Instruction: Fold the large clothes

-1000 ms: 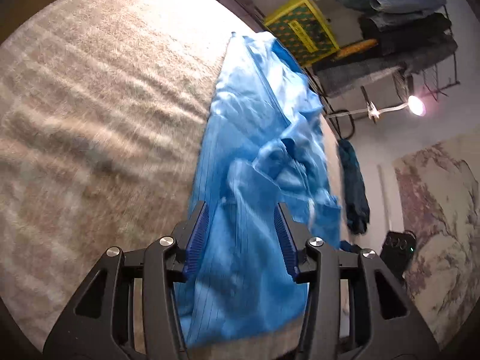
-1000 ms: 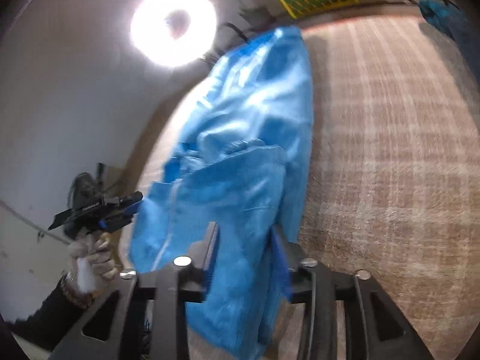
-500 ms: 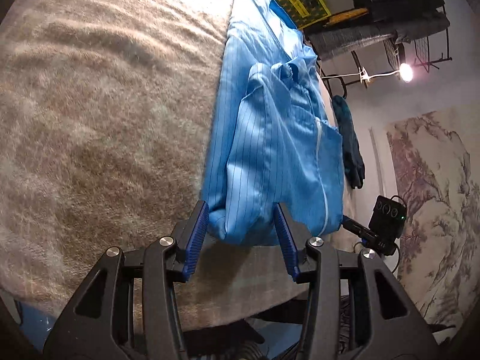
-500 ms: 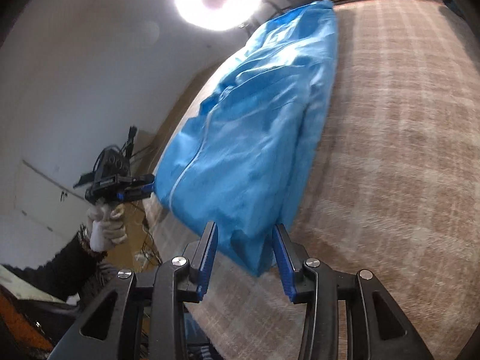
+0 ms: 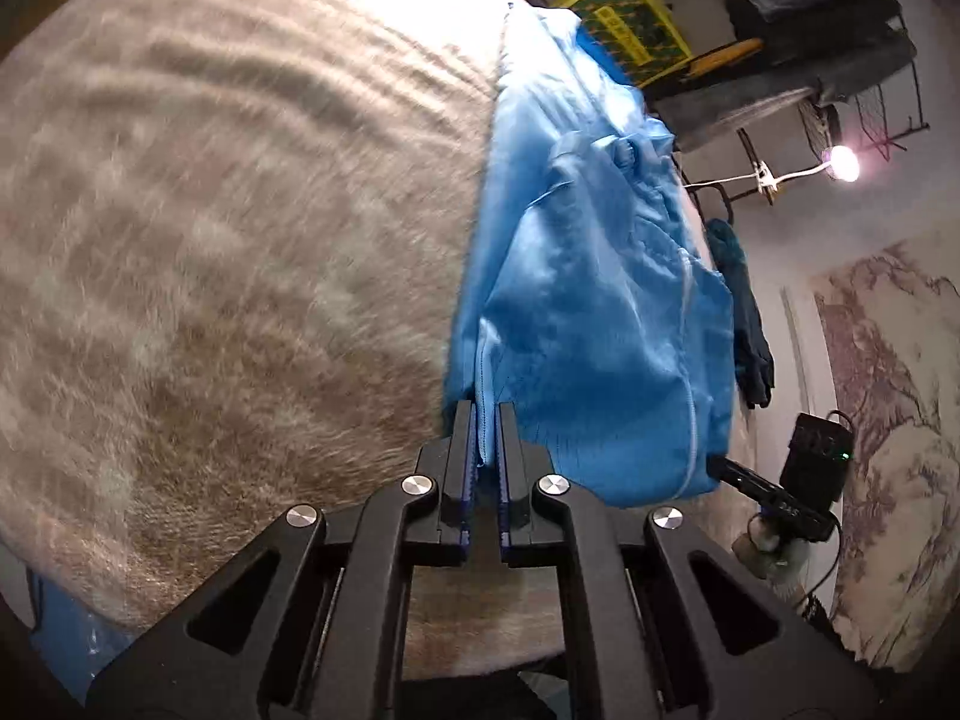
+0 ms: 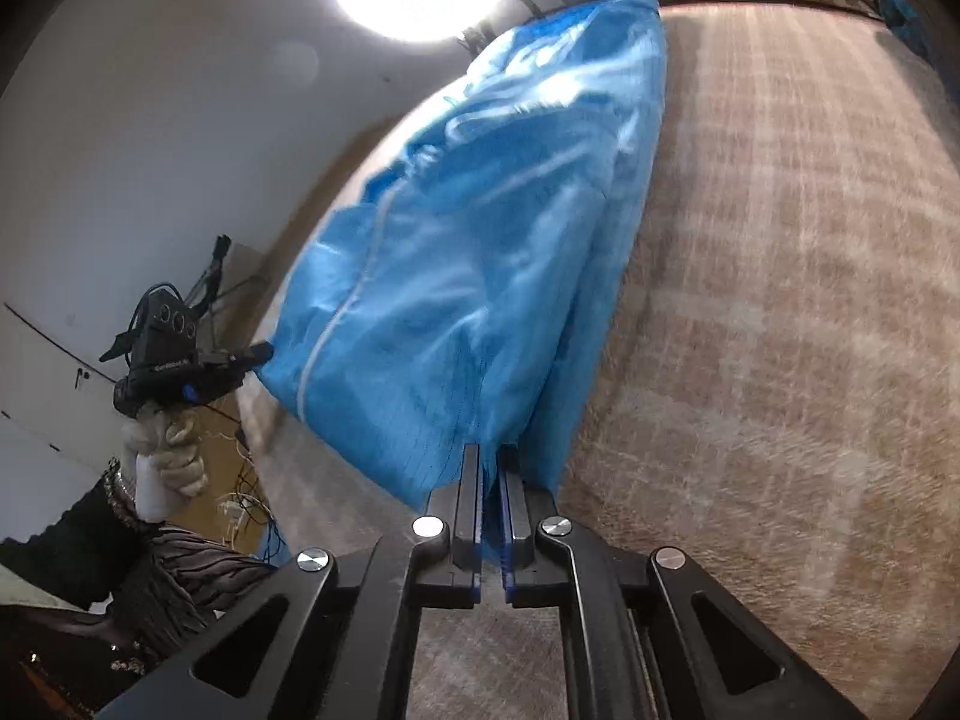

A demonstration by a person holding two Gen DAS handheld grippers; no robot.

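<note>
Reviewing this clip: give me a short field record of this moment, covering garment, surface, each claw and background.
garment: blue zip-front garment, partly folded lengthwise, lying on the surface
surface: beige plaid blanket
left claw: jaws just closed, pinching one near corner of the garment
right claw: jaws just closed, pinching the other near corner
background: yellow crate, rack of folded clothes, lamp

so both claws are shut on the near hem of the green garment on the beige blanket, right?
Not green: the garment is blue, as both wrist views show. The rest holds: the left claw and right claw have just closed on its near hem, on the beige blanket.
</note>
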